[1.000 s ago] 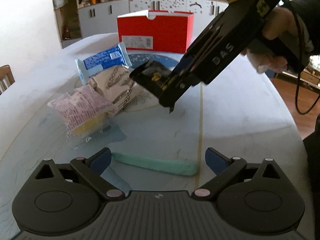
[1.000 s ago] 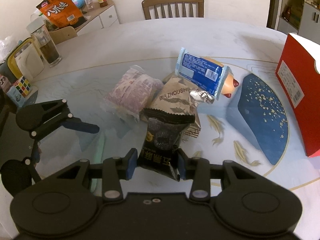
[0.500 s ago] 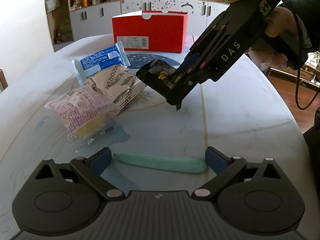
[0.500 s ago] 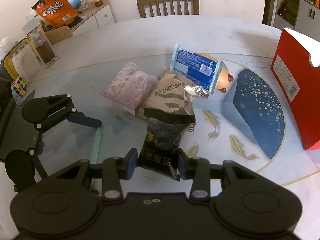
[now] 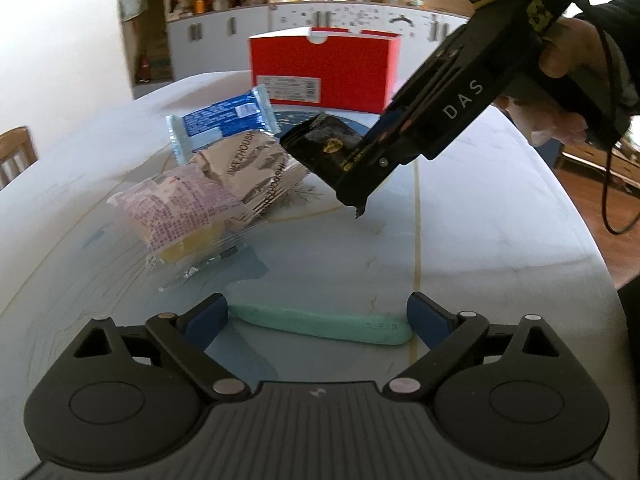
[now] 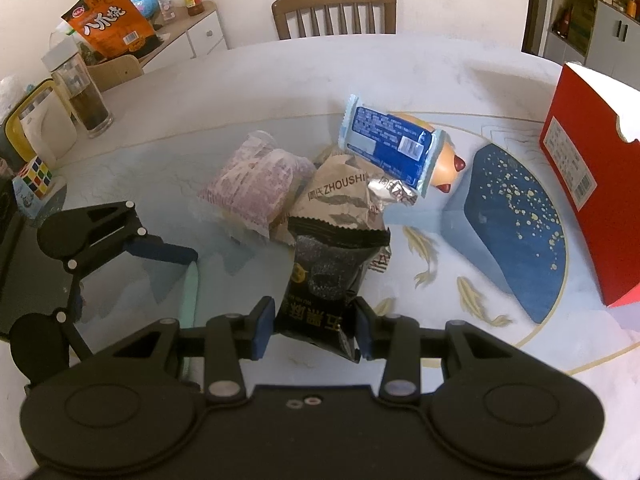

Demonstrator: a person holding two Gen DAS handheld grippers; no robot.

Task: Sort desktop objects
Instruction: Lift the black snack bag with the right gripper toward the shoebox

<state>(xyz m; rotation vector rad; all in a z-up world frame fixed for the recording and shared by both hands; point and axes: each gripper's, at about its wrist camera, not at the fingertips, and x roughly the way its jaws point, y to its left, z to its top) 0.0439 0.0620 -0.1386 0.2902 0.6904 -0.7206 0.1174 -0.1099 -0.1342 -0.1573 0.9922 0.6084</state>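
My right gripper is shut on a black snack packet and holds it above the table; both also show in the left wrist view, the packet in the gripper. Under it lie a brown packet, a pink-printed packet and a blue packet. My left gripper is open with a flat green bar lying between its fingers on the table. An open red box stands at the table's far side.
A wooden chair stands beyond the table. A side counter at the left holds an orange bag, a jar and a puzzle cube. A blue painted fan shape marks the tabletop.
The right gripper has carried the black packet a little farther from the pile toward the red box. The left gripper has edged closer around the green bar.
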